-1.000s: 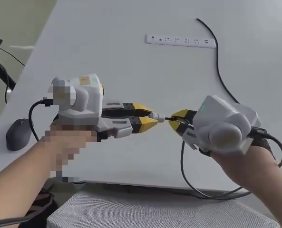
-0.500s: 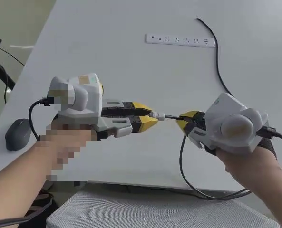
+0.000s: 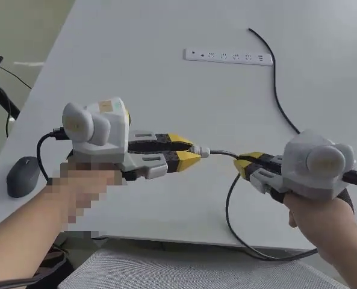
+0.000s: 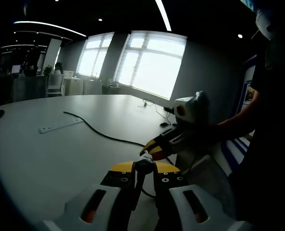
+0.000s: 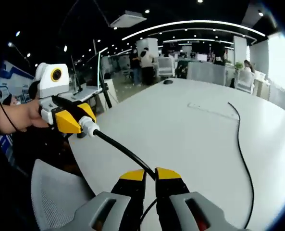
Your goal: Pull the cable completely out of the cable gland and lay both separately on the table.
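1. The broad pale-grey table (image 3: pixel 166 78) lay under both tools. Neither task item was on it yet, so I judged the pulling-out step was still in hand.
2. The left gripper (image 3: pixel 195 152), a white handheld tool with yellow-tipped jaws, had its jaws clamped on the gland and held it in the air above the table's near edge.
3. The right gripper (image 3: pixel 241 164), of the same build, was closed on the cable, with its jaws pressed together around it just beyond the gland.
4. The thin black cable (image 5: pixel 123 150) ran taut from the gland's mouth to the right gripper's yellow fingertips (image 5: pixel 168 174). It passed between them, and its slack seemed to hang in a loop below the table edge.
5. The small white plastic cable gland (image 5: pixel 87 126) sat right at the left jaw tips, its nut end poking out towards the right gripper.
6. The next move probably called for more straight pulling apart, with a regrip nearer the gland if the cable's reach ran out. After that, each piece would be set down separately.
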### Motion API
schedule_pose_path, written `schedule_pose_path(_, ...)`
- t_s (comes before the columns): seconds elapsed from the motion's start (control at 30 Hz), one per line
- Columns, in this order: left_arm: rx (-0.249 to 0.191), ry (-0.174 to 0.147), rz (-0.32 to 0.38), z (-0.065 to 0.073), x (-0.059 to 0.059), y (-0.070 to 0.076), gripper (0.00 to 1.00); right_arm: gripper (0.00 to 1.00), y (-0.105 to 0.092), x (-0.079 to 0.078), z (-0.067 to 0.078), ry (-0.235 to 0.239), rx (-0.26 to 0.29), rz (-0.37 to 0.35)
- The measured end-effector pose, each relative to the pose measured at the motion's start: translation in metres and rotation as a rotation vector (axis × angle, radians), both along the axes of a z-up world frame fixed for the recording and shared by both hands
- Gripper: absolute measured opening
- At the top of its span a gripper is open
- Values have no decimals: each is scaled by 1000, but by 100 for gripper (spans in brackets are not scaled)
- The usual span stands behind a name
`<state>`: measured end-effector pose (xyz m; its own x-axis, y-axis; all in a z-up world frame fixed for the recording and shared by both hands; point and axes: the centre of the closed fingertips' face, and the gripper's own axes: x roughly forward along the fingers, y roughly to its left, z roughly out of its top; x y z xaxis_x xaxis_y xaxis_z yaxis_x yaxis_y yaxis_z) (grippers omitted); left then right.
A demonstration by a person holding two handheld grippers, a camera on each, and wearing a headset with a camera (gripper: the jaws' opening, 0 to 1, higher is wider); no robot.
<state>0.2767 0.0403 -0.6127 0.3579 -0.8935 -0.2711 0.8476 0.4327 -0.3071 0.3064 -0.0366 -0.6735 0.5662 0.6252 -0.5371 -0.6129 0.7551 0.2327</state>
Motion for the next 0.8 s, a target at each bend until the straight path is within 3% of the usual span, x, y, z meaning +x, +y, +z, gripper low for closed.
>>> schedule_pose_path(0.07, -11, 0, 6, 2, 1, 1, 15, 2, -6, 4, -3, -2, -14, -13)
schedule_pose_path(0.17, -12, 0, 10, 2, 2, 1, 15, 2, -10, 6, -5, 9, 8, -34)
schedule_pose_path(0.47, 2, 2, 1, -1, -3, -1, 15, 2, -9, -3, -16, 12, -31, -24)
schedule_pose_path(0.7, 2, 1, 1, 0, -4, -2, 15, 2, -8, -5, -11, -1, -35, -25)
schedule_pose_path(0.8, -4, 7, -1, 0, -5, -3, 15, 2, -7, -7, -11, -22, -70, -1)
